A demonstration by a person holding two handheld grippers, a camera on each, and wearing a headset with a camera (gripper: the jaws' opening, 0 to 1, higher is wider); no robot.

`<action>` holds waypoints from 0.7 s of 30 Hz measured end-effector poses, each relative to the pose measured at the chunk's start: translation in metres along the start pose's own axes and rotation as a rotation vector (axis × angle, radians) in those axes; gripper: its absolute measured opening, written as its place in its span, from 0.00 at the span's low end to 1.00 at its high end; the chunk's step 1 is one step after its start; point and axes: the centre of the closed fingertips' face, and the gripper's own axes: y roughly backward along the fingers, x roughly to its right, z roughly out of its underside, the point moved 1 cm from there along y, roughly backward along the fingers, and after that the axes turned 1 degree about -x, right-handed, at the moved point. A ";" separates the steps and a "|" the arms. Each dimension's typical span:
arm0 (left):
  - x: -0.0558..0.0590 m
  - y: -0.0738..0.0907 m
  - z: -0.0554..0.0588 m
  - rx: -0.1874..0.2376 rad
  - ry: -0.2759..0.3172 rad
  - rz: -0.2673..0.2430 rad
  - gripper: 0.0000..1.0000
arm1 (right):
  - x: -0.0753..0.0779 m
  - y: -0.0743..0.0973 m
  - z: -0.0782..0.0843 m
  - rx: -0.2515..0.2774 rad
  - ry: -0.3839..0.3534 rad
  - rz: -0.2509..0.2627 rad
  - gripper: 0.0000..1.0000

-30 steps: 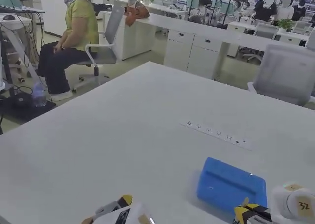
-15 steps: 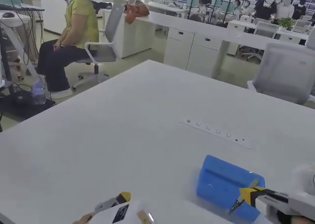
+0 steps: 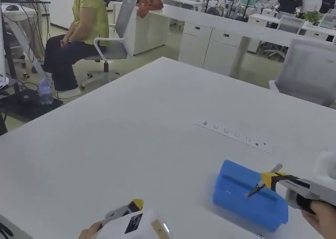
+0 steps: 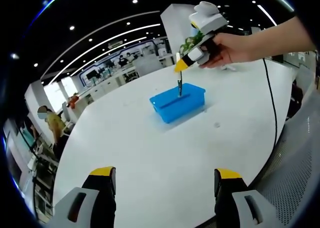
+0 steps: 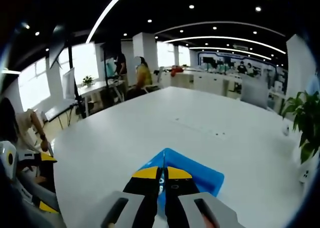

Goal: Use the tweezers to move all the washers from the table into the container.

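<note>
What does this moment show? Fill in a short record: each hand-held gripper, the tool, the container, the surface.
left hand-held gripper: open, holding nothing
right hand-held gripper: shut on the tweezers, above the container
tweezers: tips pointing down into the container
container: blue, open-topped, standing on the table
table: white, with a socket strip set in it

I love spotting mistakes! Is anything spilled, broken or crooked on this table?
Nothing stands out. The blue container sits flat on the white table, and the right gripper, jaws shut, holds the tweezers tip-down over it. One small speck lies on the table beside the container, too small to tell.
</note>
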 end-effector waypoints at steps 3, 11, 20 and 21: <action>0.000 0.000 0.000 0.001 0.000 0.001 0.83 | 0.000 -0.004 0.002 -0.011 0.016 0.003 0.00; -0.001 0.001 -0.002 0.012 0.011 -0.002 0.83 | 0.004 -0.018 0.018 -0.073 0.096 0.031 0.00; -0.003 0.002 -0.003 0.021 0.026 -0.007 0.82 | 0.006 -0.036 0.027 -0.105 0.133 0.031 0.00; -0.003 0.002 -0.003 0.022 0.028 -0.008 0.82 | 0.006 -0.037 0.028 -0.107 0.136 0.030 0.00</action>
